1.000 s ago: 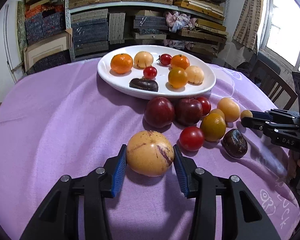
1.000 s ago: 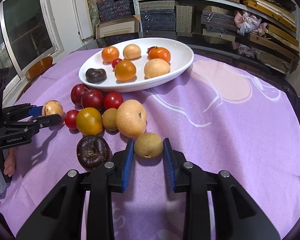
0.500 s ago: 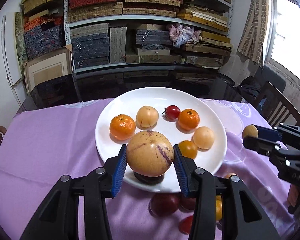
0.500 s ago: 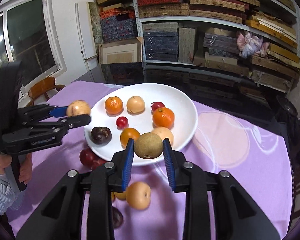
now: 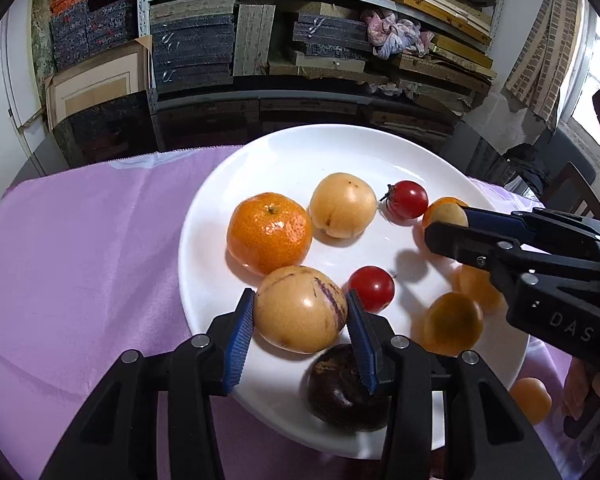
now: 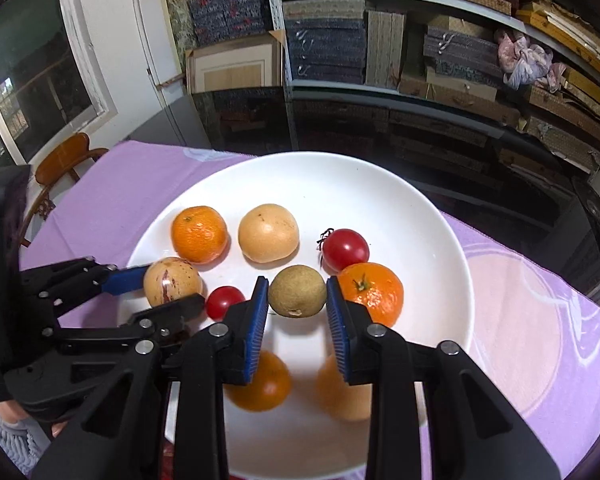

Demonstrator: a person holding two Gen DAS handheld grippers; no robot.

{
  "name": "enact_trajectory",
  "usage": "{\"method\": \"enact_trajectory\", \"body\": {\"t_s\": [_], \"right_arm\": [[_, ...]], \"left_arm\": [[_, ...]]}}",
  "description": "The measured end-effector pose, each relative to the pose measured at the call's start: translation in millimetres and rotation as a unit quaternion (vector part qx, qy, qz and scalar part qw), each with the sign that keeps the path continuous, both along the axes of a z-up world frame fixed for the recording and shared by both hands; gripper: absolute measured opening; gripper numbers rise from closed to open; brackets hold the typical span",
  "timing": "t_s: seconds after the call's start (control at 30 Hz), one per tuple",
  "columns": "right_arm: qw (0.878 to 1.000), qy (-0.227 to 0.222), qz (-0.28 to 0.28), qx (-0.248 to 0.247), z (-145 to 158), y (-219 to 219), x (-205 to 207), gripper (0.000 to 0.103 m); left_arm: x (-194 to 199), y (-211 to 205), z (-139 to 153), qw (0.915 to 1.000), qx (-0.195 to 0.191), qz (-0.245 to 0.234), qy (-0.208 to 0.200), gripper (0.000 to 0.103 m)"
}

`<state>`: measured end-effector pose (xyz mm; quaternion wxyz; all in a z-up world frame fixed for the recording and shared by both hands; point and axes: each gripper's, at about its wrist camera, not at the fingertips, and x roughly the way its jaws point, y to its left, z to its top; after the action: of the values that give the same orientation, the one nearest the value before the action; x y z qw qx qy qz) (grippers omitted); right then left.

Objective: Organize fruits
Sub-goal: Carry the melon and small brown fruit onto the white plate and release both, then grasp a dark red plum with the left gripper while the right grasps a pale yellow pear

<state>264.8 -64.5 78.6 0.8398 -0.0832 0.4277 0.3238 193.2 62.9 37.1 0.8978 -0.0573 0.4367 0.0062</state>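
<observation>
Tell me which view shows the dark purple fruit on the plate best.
Left wrist view. The dark purple fruit lies near the plate front edge, mostly visible, partly covered by the left gripper and its striped yellow fruit. In the right wrist view it's hidden behind gripper bodies.

the plate is showing plain white against a lilac cloth with a pale pink swirl at its right. the left tongs are wearing blue ribbed pads on black arms, and are framing a tan melon streaked with purple. the right tongs, same black and blue, are framing an olive-brown fruit. two mandarins are glowing bright orange, two tomatoes are shining red, a pear is looking pale yellow-tan with brown specks, and a mangosteen is sitting dark purple-brown.
</observation>
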Motion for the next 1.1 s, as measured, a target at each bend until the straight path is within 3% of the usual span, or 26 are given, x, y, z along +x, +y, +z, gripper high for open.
{"method": "enact_trajectory", "body": {"t_s": [0.17, 0.23, 0.27, 0.33, 0.43, 0.57, 0.77, 0.83, 1.1], "right_arm": [[1.000, 0.006, 0.003, -0.015, -6.3, 14.5, 7.9, 0.029], [1.000, 0.009, 0.008, -0.015, -6.3, 14.2, 8.4, 0.033], [1.000, 0.012, 0.010, -0.008, -4.8, 10.5, 6.6, 0.039], [1.000, 0.008, 0.002, 0.015, 4.3, -5.0, 0.0, 0.049], [0.999, -0.028, -0.011, 0.044, 25.4, -41.7, -24.4, 0.071], [0.994, -0.073, -0.032, 0.079, 38.7, -102.7, -73.6, 0.097], [0.981, -0.102, -0.096, 0.133, 5.6, -183.4, -138.6, 0.099], [0.983, -0.085, -0.107, 0.123, -2.9, -193.0, -137.3, 0.099], [0.977, -0.045, -0.126, 0.167, -6.6, -213.9, -123.2, 0.099]], "left_arm": [[-0.6, 0.4, -0.5, 1.0000, 0.004, 0.005, -0.002, 0.046], [-1.2, 0.4, -0.1, 1.0000, 0.001, 0.006, -0.002, 0.050], [-3.4, 1.3, 1.7, 1.0000, -0.004, 0.004, -0.006, 0.052], [-13.7, 2.5, 10.8, 0.9998, -0.009, 0.005, -0.017, 0.073], [-38.4, 5.7, 29.9, 0.9988, 0.002, 0.011, -0.048, 0.087], [-81.9, 9.9, 44.0, 0.9967, 0.007, 0.025, -0.077, 0.096], [-128.3, -10.1, 22.1, 0.9963, 0.036, 0.034, -0.070, 0.097], [-133.7, -18.5, 15.1, 0.9961, 0.045, 0.028, -0.071, 0.097], [-123.0, -59.5, 3.0, 0.9902, 0.119, -0.015, -0.071, 0.097]]}}
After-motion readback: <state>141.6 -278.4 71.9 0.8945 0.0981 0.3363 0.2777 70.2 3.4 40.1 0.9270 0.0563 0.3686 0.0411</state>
